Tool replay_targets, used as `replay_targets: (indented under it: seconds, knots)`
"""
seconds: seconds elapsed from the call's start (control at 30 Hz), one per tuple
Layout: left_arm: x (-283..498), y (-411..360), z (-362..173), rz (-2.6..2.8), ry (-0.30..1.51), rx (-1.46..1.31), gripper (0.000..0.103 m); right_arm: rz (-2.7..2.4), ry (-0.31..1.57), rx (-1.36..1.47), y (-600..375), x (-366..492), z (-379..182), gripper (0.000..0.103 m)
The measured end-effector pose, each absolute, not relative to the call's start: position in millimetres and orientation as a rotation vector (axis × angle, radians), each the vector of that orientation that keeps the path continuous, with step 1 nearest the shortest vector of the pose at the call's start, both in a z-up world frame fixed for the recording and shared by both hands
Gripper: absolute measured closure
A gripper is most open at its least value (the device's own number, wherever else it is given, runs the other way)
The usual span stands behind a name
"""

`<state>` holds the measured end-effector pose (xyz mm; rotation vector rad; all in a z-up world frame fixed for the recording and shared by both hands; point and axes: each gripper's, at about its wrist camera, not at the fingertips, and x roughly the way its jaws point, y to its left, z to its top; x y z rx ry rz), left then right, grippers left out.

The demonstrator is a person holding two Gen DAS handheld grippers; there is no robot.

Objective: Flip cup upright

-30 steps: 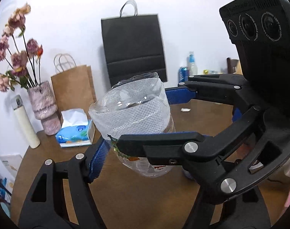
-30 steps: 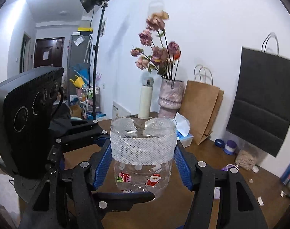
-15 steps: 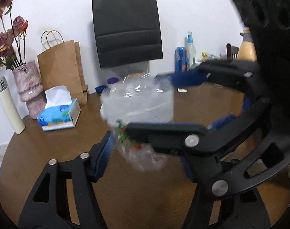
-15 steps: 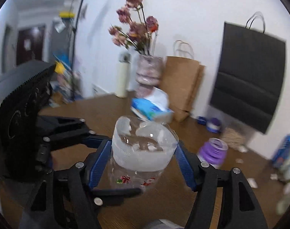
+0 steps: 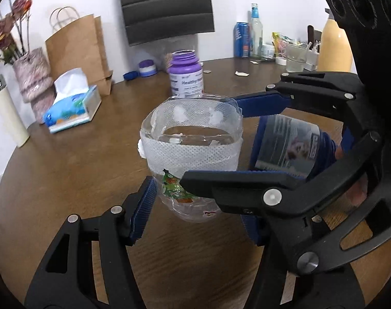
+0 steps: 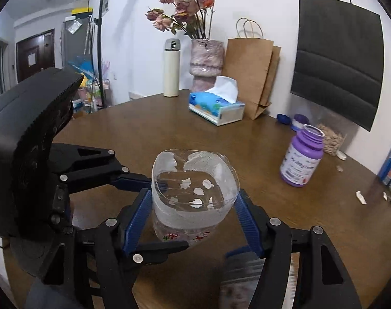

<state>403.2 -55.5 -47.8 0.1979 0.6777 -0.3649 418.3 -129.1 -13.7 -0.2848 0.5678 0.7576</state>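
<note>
The cup (image 5: 191,154) is a clear plastic cut bottle with a white mesh band and Christmas stickers. It stands mouth up, just above or on the brown table (image 5: 66,170); I cannot tell if it touches. Both grippers close on it from different sides. My left gripper (image 5: 195,200) grips its lower body with blue pads. My right gripper (image 6: 193,219) also pinches the cup (image 6: 193,195) between its blue pads. In the left wrist view the right gripper's fingers (image 5: 247,182) cross in front of the cup.
A purple pill bottle (image 5: 186,74) stands behind the cup, and a dark jar (image 5: 288,149) lies close on the right. A tissue box (image 5: 71,108), vase (image 5: 33,77), white flask (image 5: 7,116) and paper bags (image 5: 77,49) line the back left. Bottles and cans (image 5: 249,38) stand back right.
Both grippers have lowered the upright cup from high in the air down toward the table. The cameras now look down onto the tabletop.
</note>
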Motion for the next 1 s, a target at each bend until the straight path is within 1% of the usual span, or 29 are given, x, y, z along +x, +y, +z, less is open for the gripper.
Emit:
replay_targets:
  seconds: [0.13, 0.2, 0.23, 0.3, 0.43, 0.5, 0.63, 0.67, 0.7, 0.73, 0.87, 1.0]
  knots:
    - [408, -48, -59, -0.350, 0.775, 0.160, 0.043, 0.768, 0.580, -0.309, -120, 414, -20, 0.034]
    - [407, -46, -64, -0.331, 0.813, 0.150, 0.031, 0.760, 0.598, -0.326, -116, 414, -23, 0.035]
    - [405, -44, -64, -0.323, 0.817, 0.148, 0.029, 0.761, 0.608, -0.322, -116, 414, -25, 0.035]
    - [399, -40, -64, -0.321, 0.830, 0.146, 0.019, 0.753, 0.630, -0.311, -117, 414, -26, 0.034]
    - [384, -34, -58, -0.319, 0.827, 0.162, 0.017, 0.767, 0.635, -0.297, -119, 406, -21, 0.034]
    - [372, -28, -53, -0.307, 0.813, 0.167, 0.017, 0.766, 0.636, -0.286, -123, 400, -15, 0.029]
    - [348, -6, -35, -0.292, 0.757, 0.129, 0.017, 0.750, 0.615, -0.217, -151, 381, 6, 0.027]
    - [341, 2, -28, -0.272, 0.728, 0.111, 0.014, 0.740, 0.612, -0.193, -160, 376, 13, 0.027]
    - [333, 14, -18, -0.236, 0.690, 0.085, 0.008, 0.714, 0.607, -0.171, -172, 372, 20, 0.024]
    - [328, 26, -8, -0.169, 0.650, 0.051, 0.007, 0.670, 0.605, -0.153, -184, 367, 27, 0.023]
    - [318, 59, 18, 0.023, 0.571, -0.080, 0.007, 0.465, 0.643, -0.063, -221, 364, 48, 0.023]
    - [308, 62, 35, 0.072, 0.538, -0.099, 0.007, 0.392, 0.641, -0.032, -234, 354, 61, 0.023]
